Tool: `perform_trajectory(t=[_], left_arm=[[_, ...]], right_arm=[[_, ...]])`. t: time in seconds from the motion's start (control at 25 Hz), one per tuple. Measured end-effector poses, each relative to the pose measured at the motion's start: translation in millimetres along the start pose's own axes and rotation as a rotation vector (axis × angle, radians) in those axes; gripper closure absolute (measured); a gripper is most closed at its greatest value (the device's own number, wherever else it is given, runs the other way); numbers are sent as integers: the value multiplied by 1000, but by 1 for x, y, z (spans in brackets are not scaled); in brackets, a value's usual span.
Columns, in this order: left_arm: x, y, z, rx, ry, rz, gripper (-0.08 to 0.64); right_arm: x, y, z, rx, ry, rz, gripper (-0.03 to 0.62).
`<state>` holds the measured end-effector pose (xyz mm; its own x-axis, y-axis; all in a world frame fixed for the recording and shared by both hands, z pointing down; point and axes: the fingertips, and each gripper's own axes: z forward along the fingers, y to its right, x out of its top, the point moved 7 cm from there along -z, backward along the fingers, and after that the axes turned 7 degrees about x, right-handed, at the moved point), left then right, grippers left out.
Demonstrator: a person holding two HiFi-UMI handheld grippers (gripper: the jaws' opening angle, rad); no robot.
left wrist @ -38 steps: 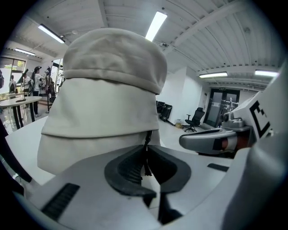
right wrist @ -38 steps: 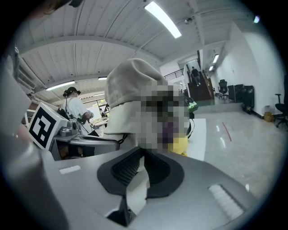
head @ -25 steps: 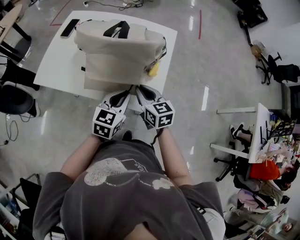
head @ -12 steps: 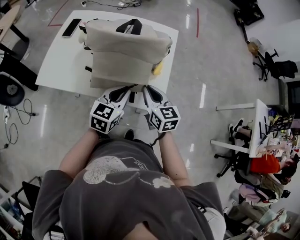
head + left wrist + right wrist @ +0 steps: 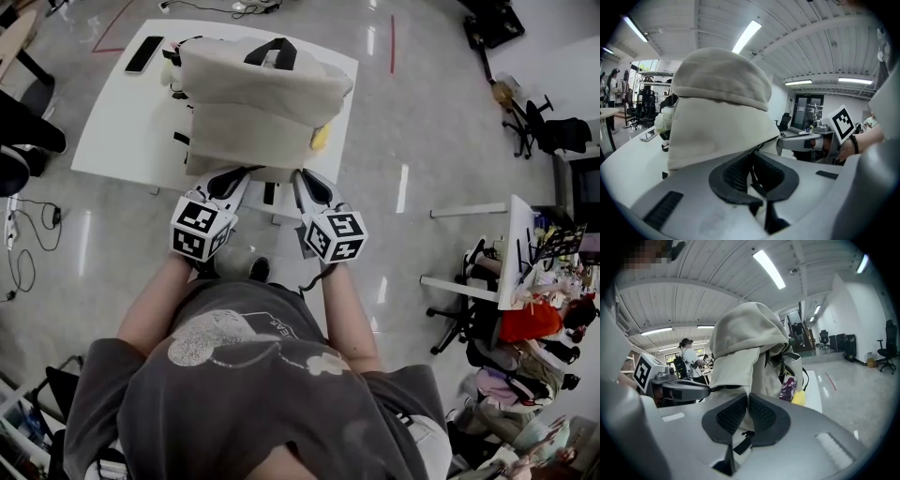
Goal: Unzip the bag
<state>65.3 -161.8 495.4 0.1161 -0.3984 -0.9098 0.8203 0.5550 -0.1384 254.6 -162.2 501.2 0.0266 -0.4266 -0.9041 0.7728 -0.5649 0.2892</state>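
A white surface (image 5: 112,122) carries the beige bag (image 5: 258,103), which stands at its near edge. From above, both grippers' tips run in under the bag's lower edge and are hard to make out. The right gripper (image 5: 746,414) is clamped on the bag's fabric, with a black strap (image 5: 740,445) hanging below. The left gripper (image 5: 753,174) is nearly closed on a thin dark tab (image 5: 757,185), too small to identify. A phone (image 5: 143,54) lies at the far corner.

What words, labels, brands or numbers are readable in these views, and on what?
No text reads clearly.
T-shirt: curved lettering over the print, too small to read.
Left gripper and right gripper: square black-and-white markers only, no words.
Tag hanging on the bag: a picture; no legible text.
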Motion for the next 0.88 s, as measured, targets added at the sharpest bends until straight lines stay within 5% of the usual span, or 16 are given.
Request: perform_trajectory(t=[0.68, 0.88], left_arm=[[-39, -111, -38, 242, -44, -65, 526], [-42, -131, -42, 253, -45, -51, 525]], right_arm=[[0, -1, 2, -72, -17, 2, 571], [-1, -4, 5, -87, -19, 1, 571]])
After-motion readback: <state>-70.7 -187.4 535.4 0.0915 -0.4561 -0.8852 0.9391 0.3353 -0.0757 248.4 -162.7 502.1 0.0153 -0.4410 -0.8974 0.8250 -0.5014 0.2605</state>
